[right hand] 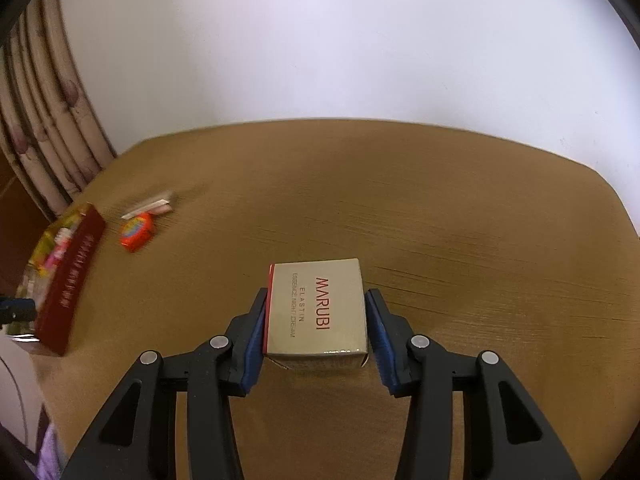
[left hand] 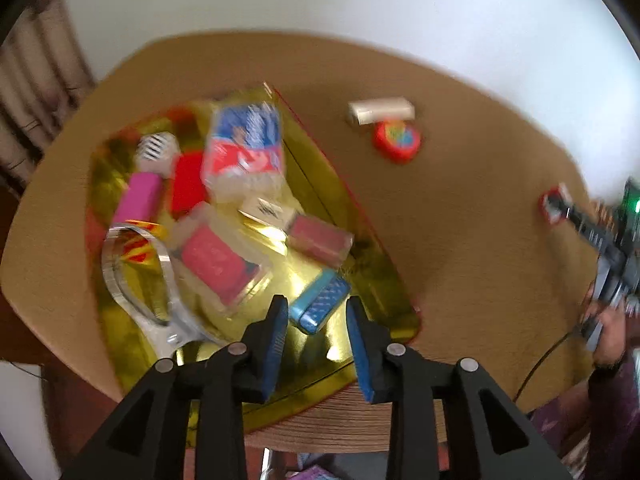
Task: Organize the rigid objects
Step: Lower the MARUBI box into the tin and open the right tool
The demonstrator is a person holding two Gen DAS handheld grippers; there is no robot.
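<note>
- Right tool (right hand: 316,320): the jaws straddle the box (right hand: 318,312) at lower centre of the right view. The left pad (right hand: 256,340) looks to touch its red-edged side. A thin gap shows at the right pad (right hand: 382,344), so the grip is not closed and the box sits on the bench (right hand: 440,220).
- Box handling, judged: printed carton, light, stiff at the edges but crushable on the flat faces, glossy and so somewhat slippery. Best taken across the two side faces, low and square, with moderate squeeze.
- Left tool (left hand: 318,316): parted and empty, at lower centre of the left view, over the near edge of the gold tray (left hand: 384,280).
- Tray contents, blurred: a blue case (left hand: 320,304) just beyond the fingertips, a clear-handled mirror (left hand: 132,280) at left, a pink packet (left hand: 216,260), a pink brush (left hand: 144,192) and a blue-red pack (left hand: 244,144) farther back.
- Beyond the tray, upper centre, loose on the bench: a red tin (left hand: 396,140) touching a beige stick (left hand: 380,110).
- Far right edge of the left view: the right tool shows with the box, well apart from the tray.
</note>
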